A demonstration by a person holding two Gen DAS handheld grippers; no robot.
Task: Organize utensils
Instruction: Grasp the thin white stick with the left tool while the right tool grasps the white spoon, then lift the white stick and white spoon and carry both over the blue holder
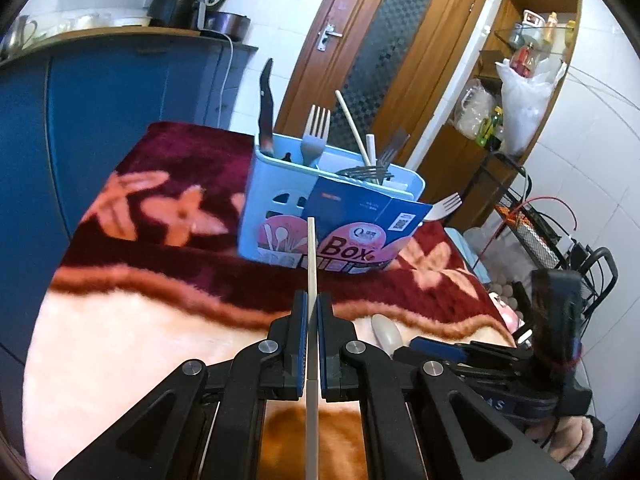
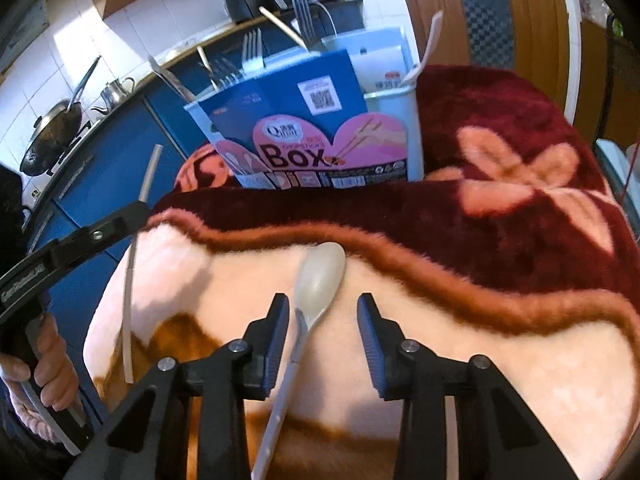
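My left gripper [image 1: 313, 300] is shut on a pale chopstick [image 1: 311, 248], which points up toward the light blue utensil box [image 1: 276, 188]. The box stands on the blanket behind its blue and pink "Box" card [image 1: 352, 240] and holds forks, a knife and chopsticks. A pale spoon [image 2: 320, 272] lies on the cream part of the blanket. My right gripper [image 2: 323, 300] is open, its fingers on either side of the spoon's neck without touching it. The right wrist view also shows the left gripper [image 2: 136, 212] with the chopstick [image 2: 149, 176] at the left, and the box [image 2: 412, 120] beyond.
A fluffy dark red and cream flowered blanket [image 1: 168, 184] covers the table. Blue cabinets [image 1: 100, 112] stand to the left, and a wooden door [image 1: 384, 48] and shelves [image 1: 532, 80] behind. A wire rack [image 1: 536, 232] stands at the right. A wok [image 2: 52, 136] sits on the counter.
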